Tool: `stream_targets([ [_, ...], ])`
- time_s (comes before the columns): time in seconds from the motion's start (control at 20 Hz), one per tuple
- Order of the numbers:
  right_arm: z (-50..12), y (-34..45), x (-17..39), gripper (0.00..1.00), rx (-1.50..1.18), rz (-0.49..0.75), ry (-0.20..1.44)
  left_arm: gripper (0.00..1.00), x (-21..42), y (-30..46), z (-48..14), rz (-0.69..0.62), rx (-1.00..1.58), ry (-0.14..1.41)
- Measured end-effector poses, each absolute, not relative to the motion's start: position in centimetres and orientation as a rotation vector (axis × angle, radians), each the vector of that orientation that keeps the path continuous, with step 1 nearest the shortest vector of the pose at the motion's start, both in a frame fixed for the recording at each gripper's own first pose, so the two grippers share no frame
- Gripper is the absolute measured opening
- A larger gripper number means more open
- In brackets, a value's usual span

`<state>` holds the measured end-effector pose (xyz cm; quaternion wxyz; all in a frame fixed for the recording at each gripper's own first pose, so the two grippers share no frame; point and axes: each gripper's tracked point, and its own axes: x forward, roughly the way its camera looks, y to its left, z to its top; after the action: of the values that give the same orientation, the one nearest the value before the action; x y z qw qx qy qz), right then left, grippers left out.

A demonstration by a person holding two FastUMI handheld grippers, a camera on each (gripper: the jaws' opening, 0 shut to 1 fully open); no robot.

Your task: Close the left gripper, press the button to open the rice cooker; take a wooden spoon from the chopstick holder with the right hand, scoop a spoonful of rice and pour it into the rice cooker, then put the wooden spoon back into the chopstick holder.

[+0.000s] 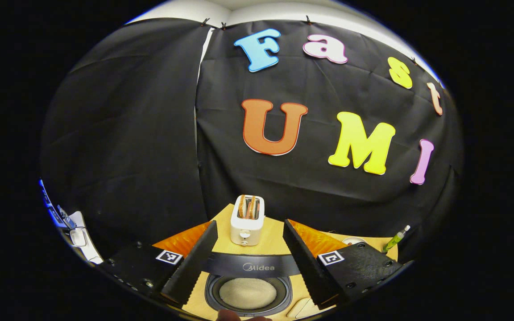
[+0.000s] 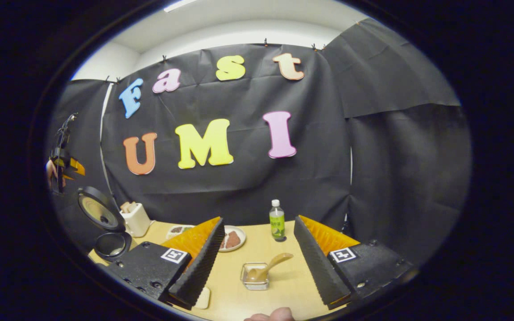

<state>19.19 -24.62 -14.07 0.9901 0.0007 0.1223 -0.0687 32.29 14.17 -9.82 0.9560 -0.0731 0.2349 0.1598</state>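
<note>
Black cloth backs your counter (image 2: 283, 249). Rice cooker (image 1: 248, 292) stands lidded-open, rice inside; the wooden spoon (image 2: 268, 267) rests in its dish (image 2: 254, 276). Both tools (image 1: 248, 263) (image 2: 257, 263) gape wide, empty.

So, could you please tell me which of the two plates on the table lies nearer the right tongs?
The round white plate holding brown food, just beyond the tongs; the other plate sits farther left, toward the toaster.

Dim, sharp centre; edges perhaps warped.
</note>
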Motion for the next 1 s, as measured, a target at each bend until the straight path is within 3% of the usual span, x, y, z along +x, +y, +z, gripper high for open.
stream_targets([
  [0.4,-12.9,-22.9,17.3,1.0,-0.146,-0.112,0.24,0.95,32.0,13.8,-14.0,0.329,-0.108,0.652],
  [1.0,-11.3,-19.4,17.4,1.0,-0.083,-0.033,0.216,0.97,25.5,11.0,-14.6,0.284,-0.097,0.648],
])
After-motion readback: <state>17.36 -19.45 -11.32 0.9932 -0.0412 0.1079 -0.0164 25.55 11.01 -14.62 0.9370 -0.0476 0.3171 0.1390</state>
